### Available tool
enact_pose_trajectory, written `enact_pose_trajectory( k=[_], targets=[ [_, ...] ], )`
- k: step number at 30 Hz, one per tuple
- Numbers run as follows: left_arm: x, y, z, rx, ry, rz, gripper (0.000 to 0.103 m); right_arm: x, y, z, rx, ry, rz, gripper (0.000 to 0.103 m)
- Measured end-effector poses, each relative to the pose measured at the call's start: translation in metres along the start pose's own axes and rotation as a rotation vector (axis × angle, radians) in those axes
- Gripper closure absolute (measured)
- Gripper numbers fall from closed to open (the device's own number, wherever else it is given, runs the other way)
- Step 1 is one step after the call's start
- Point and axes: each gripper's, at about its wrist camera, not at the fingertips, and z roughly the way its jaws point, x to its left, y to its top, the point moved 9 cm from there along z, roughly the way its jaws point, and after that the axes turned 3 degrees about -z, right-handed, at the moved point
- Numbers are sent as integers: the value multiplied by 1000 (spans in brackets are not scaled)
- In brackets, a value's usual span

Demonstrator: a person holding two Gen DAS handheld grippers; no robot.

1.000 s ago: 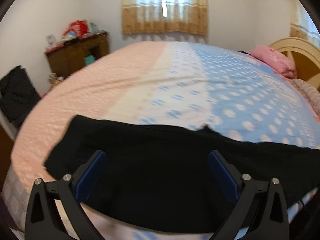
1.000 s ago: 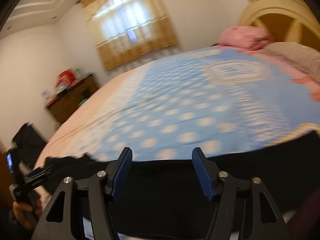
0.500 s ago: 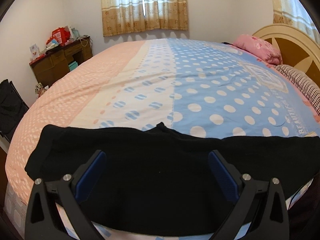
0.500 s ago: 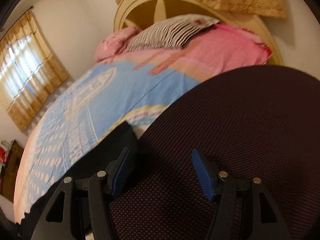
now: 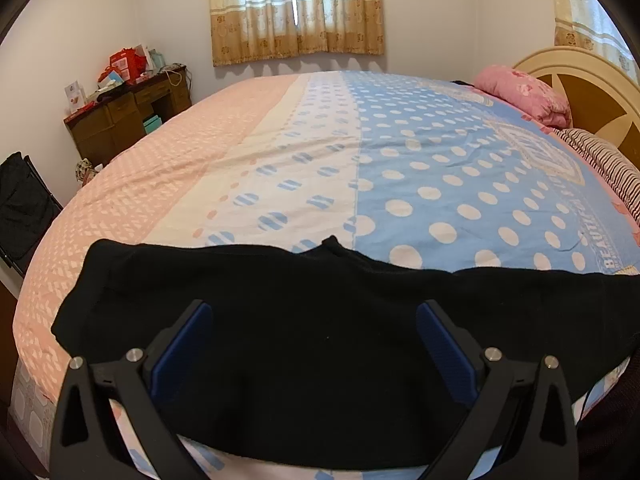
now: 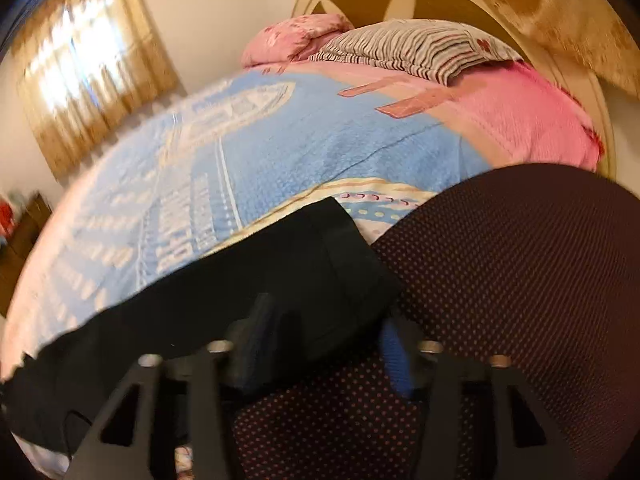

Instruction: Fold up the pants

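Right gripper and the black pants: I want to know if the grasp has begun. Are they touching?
Cannot tell. In the blurred right wrist view the right gripper, its jaws just closing, straddles the leg end of the black pants, but no pad contact shows plainly.

A: Where are the pants (image 5: 320, 320)?
B: Spread along the bed's (image 5: 280, 152) near edge. Desk (image 5: 128, 116) far left, pillows (image 5: 524, 94) right by the headboard (image 5: 576, 80).
A: Chair (image 6: 520, 280)?
B: Probably beside the pant-leg end.

A: What fills the lower half of the frame?

B: Black pants (image 5: 320, 340) spread across the near edge of the bed (image 5: 400, 168), with the left gripper (image 5: 314, 354) over them, jaws wide apart.

A: And upper left?

B: A cluttered wooden desk (image 5: 124, 116) against the wall.
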Motion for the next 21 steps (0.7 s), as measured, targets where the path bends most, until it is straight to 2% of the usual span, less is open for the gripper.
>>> enact_pose_trajectory(
  k=[1, 3, 5, 8, 11, 14, 16, 18, 21],
  targets=[
    [0, 0, 0, 0, -1, -2, 0, -3, 1, 1, 2, -14, 3, 71],
    [0, 0, 0, 0, -5, -5, 0, -6, 3, -1, -4, -23, -6, 85],
    [3, 0, -2, -4, -3, -11, 0, -2, 3, -1, -11, 19, -27, 95],
    [11, 1, -4, -12, 5, -29, 0, 3, 5, -4, -17, 28, -31, 95],
    [22, 4, -6, -25, 19, -46, 0, 28, 17, -28, -82, 98, -54, 96],
    [33, 6, -7, -34, 21, -79, 0, 88, 28, -66, -155, 213, -159, 96],
    [39, 7, -8, -39, 23, -93, 0, 128, 26, -84, -173, 288, -232, 96],
    [44, 6, -8, -41, 22, -106, 0, 171, 15, -97, -177, 360, -317, 96],
    [54, 4, -9, -41, 27, -120, 0, 248, -22, -106, -160, 473, -472, 96]
  ],
)
